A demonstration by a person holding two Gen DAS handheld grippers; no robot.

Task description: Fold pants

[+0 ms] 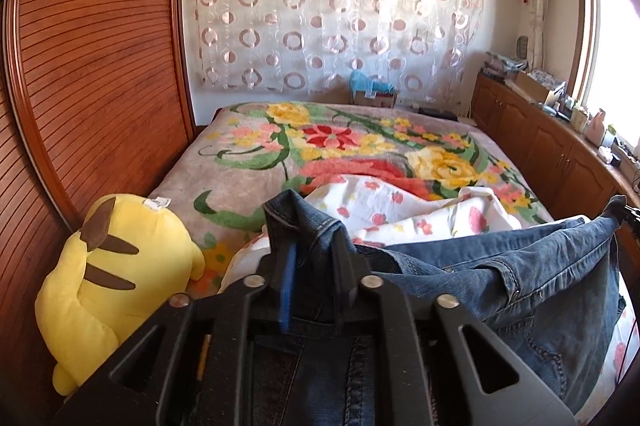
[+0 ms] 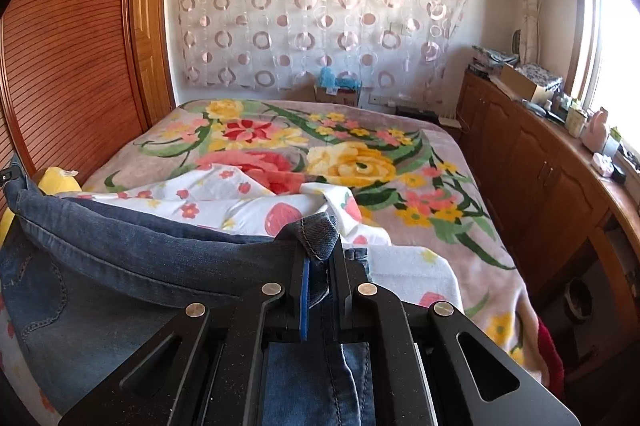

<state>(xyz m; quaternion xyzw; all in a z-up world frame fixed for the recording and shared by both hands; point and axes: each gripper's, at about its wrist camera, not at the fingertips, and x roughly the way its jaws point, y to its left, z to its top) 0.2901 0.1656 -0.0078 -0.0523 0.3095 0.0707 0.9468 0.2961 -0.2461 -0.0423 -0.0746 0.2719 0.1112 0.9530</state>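
Left hand-held gripper loosely pinching jeans, right clamping them, plush toy leftward.

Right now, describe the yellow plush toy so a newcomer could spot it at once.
Start at the slatted wooden wardrobe along the bed's left side. At its foot, on the floral blanket, sits the yellow plush toy. It is the only solid yellow thing there, with brown stripes on its back.
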